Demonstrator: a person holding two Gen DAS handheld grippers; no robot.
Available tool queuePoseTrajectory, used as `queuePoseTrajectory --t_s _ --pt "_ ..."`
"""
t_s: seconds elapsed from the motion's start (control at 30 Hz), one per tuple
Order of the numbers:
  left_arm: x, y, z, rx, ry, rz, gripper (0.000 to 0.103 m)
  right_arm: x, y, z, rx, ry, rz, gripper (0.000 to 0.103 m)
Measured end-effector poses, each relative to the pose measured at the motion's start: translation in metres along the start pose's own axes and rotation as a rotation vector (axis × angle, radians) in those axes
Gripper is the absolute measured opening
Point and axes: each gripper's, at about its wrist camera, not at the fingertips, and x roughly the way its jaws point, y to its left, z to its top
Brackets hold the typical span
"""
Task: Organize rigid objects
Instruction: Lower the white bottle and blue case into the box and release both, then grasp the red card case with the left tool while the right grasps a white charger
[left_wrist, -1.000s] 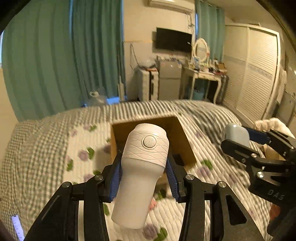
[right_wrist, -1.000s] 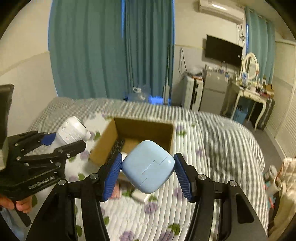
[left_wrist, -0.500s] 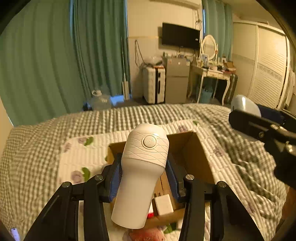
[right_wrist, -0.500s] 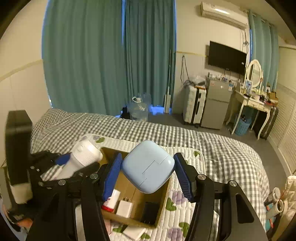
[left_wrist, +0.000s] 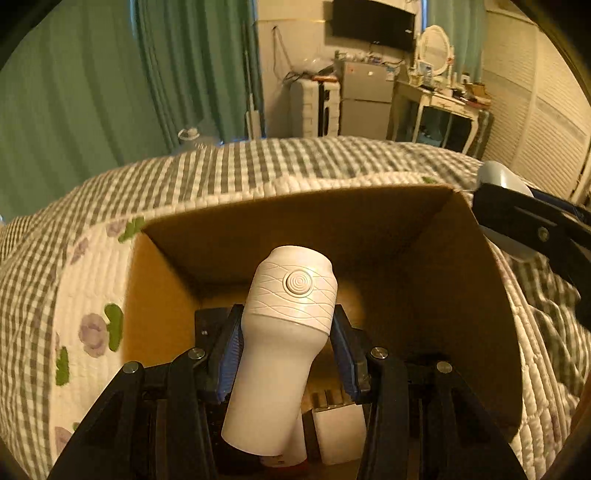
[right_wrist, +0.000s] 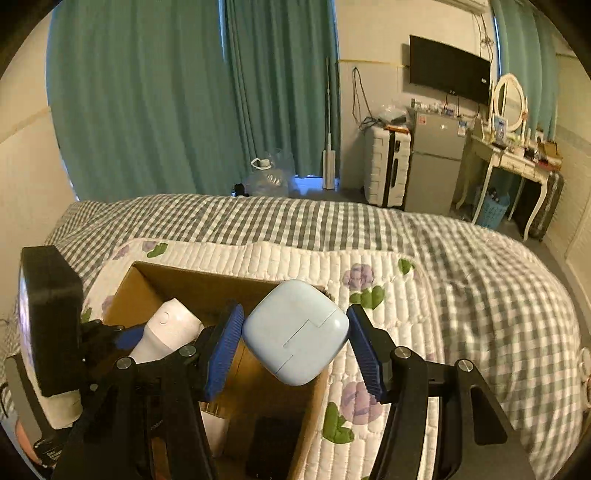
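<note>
My left gripper (left_wrist: 284, 347) is shut on a white flask-shaped device (left_wrist: 284, 343) with a round embossed button, held inside the open cardboard box (left_wrist: 369, 221). It also shows in the right wrist view (right_wrist: 166, 332). My right gripper (right_wrist: 295, 339) is shut on a pale blue rounded case (right_wrist: 295, 332), held over the box's right wall (right_wrist: 207, 284). The blue case shows at the right edge of the left wrist view (left_wrist: 498, 177). A white block (left_wrist: 338, 432) and a black item (right_wrist: 273, 443) lie on the box floor.
The box sits on a bed with a white floral quilt (right_wrist: 369, 266) over a grey checked cover (right_wrist: 480, 277). Green curtains (right_wrist: 184, 92), a white suitcase (right_wrist: 384, 170), a small fridge (right_wrist: 436, 162) and a dressing table (right_wrist: 517, 162) stand beyond the bed.
Both grippers have moved down and forward toward the box. The white device is now inside the box opening, and the blue case is over its right wall.
</note>
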Motion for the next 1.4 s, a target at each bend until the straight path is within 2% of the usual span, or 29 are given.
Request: queuePoseTrajectory --t_s 0.07,0.13,0.33,0.4,0.5,0.77,0.83,0.87,0.93,1.13,1.23,1.4 --pt "0.003 -0.001 -0.001 -0.011 0.011 0.006 0.052 0.0 -0.002 -0.002 0.0 -0.002 0.009 0.058" --pt "-0.003 -0.001 -0.002 -0.015 -0.011 0.015 0.073 -0.005 -0.003 -0.003 0.006 -0.004 0.013 0.058" --pt "-0.04 0.008 0.001 -0.037 -0.077 0.0 0.074 -0.025 0.004 -0.001 -0.012 -0.016 0.007 0.058" --pt "-0.055 0.013 0.001 -0.035 -0.103 0.019 0.074 -0.025 0.01 -0.001 -0.019 -0.021 0.004 0.058" --pt "-0.068 0.021 0.001 -0.028 -0.135 0.062 0.074 -0.017 0.017 0.0 -0.017 -0.019 0.01 0.058" --pt "-0.074 0.047 -0.01 -0.049 -0.148 0.094 0.074 0.022 0.032 -0.004 -0.009 0.0 0.006 0.058" --pt "-0.075 0.052 -0.013 -0.063 -0.152 0.084 0.077 0.023 0.029 -0.004 0.018 -0.004 0.006 0.068" --pt "-0.077 0.054 -0.015 -0.068 -0.156 0.082 0.08 0.02 0.027 -0.003 0.03 -0.017 0.009 0.078" --pt "-0.086 0.057 -0.018 -0.083 -0.174 0.069 0.09 0.003 0.023 -0.002 0.053 -0.047 0.006 0.08" --pt "-0.129 0.057 -0.028 -0.096 -0.212 0.059 0.094 -0.065 0.028 0.001 -0.001 -0.09 -0.057 0.091" --pt "-0.158 0.057 -0.036 -0.105 -0.245 0.061 0.096 -0.102 0.034 -0.008 -0.024 -0.11 -0.097 0.095" --pt "-0.196 0.057 -0.057 -0.098 -0.275 0.069 0.098 -0.143 0.041 -0.032 -0.031 -0.107 -0.104 0.098"
